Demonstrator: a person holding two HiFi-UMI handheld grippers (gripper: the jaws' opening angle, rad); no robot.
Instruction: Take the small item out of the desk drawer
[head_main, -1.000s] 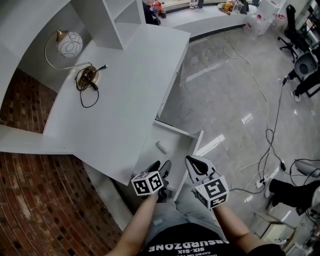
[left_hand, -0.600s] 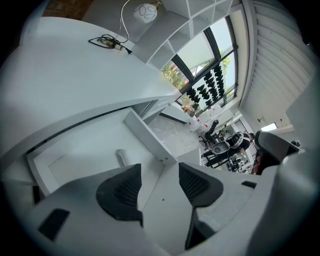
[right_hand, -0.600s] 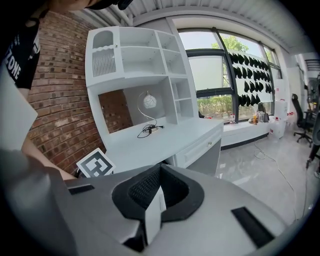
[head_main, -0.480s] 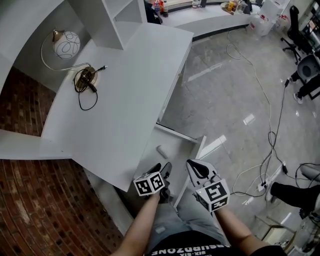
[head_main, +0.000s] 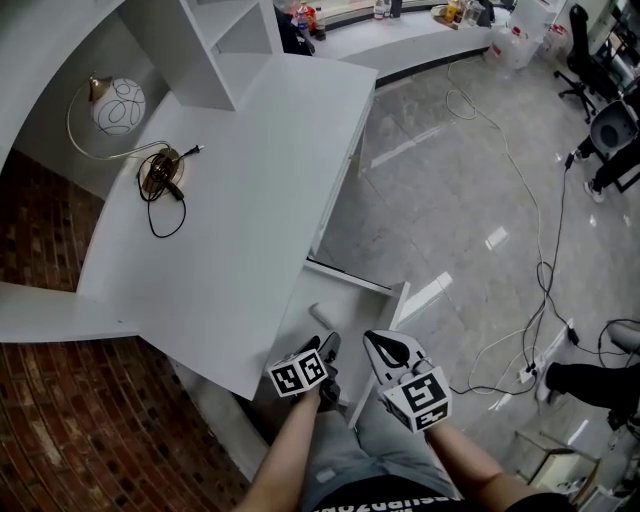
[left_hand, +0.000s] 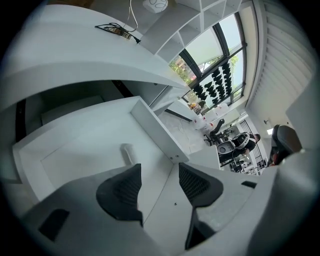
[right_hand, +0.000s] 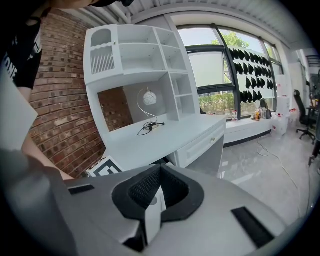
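The white desk (head_main: 250, 190) has its drawer (head_main: 350, 292) pulled out toward the floor. A small white cylinder (head_main: 322, 315) lies on the drawer floor, and it also shows in the left gripper view as the small item (left_hand: 127, 153). My left gripper (head_main: 326, 347) hovers open over the drawer's near end, a short way from the item, with nothing between its jaws (left_hand: 160, 187). My right gripper (head_main: 383, 347) is shut on the thin top edge of the drawer front (head_main: 396, 305). The white panel edge (right_hand: 151, 212) shows between its pads.
A globe lamp (head_main: 118, 105) with a coiled cable (head_main: 160, 180) sits at the back of the desk, under white shelves (head_main: 215, 35). Cables (head_main: 540, 270) trail across the glossy floor at the right, and office chairs (head_main: 610, 130) stand far right. A brick wall (head_main: 60, 420) is to the left.
The head view has shifted slightly. My left gripper has edged a little nearer the small item. The right gripper stays on the drawer front.
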